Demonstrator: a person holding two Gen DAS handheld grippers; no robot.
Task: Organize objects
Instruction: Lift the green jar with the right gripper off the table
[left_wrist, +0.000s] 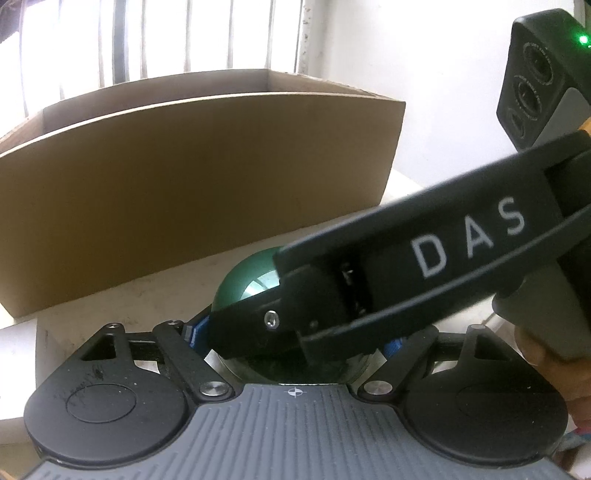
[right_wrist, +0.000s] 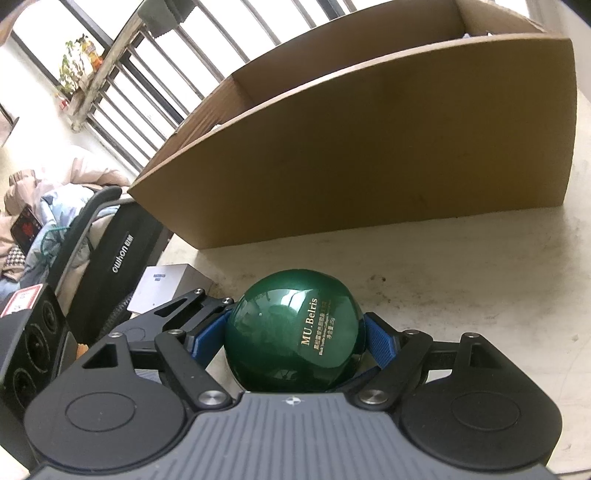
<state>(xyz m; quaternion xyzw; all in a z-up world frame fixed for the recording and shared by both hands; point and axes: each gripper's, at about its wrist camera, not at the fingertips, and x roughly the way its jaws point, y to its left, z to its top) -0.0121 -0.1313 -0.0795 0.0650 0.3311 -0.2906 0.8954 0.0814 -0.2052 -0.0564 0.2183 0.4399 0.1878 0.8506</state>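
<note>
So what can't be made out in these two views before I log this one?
- Left wrist view: most of the glossy green round container, behind the right claw's black body.
- Left wrist view: whether the left claw's blue pads touch it.
- Both views: contents of the brown cardboard box, hidden by its near wall.
- Right wrist view: small gold print under "MU.Belris", too small to read.
- Right wrist view: the container's base, behind the right claw.

One green ball (right_wrist: 295, 332) sits on the table (right_wrist: 480, 295), near its left edge. One open cardboard box (right_wrist: 369, 147) stands toward the table's far edge. Two grippers are in view, each with two blue pads (right_wrist: 208, 338). Off the left edge stands one black chair (right_wrist: 122, 254).
</note>
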